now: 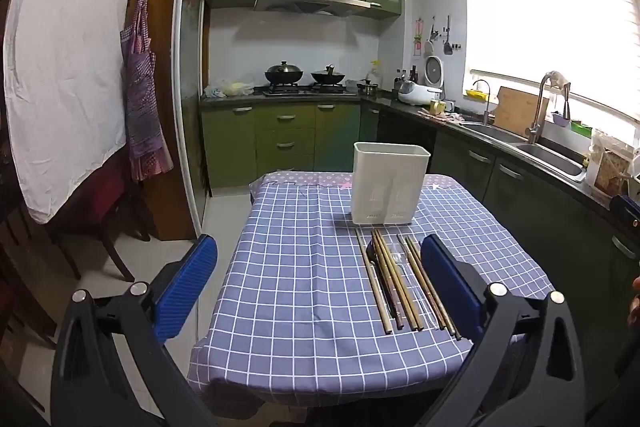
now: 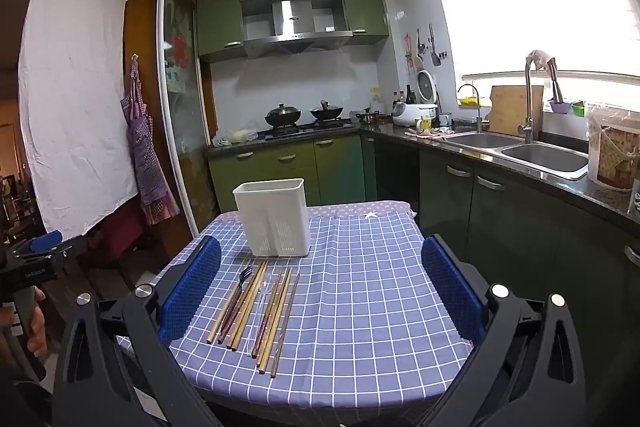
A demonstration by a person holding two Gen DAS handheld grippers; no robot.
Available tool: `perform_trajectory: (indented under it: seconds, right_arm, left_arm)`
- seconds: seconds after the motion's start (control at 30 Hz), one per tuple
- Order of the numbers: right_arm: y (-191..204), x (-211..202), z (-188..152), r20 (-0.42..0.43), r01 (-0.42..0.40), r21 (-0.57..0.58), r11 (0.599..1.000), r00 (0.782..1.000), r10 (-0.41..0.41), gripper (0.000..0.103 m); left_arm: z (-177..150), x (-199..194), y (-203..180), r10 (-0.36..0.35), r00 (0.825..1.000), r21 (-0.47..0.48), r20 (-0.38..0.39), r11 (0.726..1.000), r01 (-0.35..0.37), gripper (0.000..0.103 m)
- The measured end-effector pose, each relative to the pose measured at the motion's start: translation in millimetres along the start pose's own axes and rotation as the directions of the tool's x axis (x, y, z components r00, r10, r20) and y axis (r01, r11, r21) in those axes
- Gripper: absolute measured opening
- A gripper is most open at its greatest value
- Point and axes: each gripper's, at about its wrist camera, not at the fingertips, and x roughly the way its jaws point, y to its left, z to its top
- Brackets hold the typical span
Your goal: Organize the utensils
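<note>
Checked desk (image 1: 304, 267) carries chopsticks (image 1: 390, 283) just before a white holder (image 1: 390, 183); left tongs (image 1: 318, 283) and right tongs (image 2: 320, 291) gape wide, empty

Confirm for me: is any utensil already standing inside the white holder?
No. The white holder shows nothing rising above its rim, and the chopsticks and dark fork lie flat on the checked tablecloth.

A white rectangular utensil holder (image 2: 274, 217) stands upright on the surface (image 2: 360, 307), its perforated lower front facing the camera. Just before it lie wooden chopsticks (image 2: 248, 303) in a loose side-by-side row, with a dark fork (image 2: 243, 275) and a clear plastic utensil (image 2: 262, 303) among them.
</note>
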Motion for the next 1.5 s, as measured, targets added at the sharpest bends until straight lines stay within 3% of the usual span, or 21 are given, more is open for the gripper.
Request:
perform_trajectory:
  seconds: [1.5]
  right_arm:
    - [1, 15, -1, -0.026, 0.0, -0.021, 1.0, 1.0, -0.001, 0.099]
  left_arm:
    - [11, -7, -10, -0.004, 1.0, 0.016, -0.006, 1.0, 0.004, 0.097]
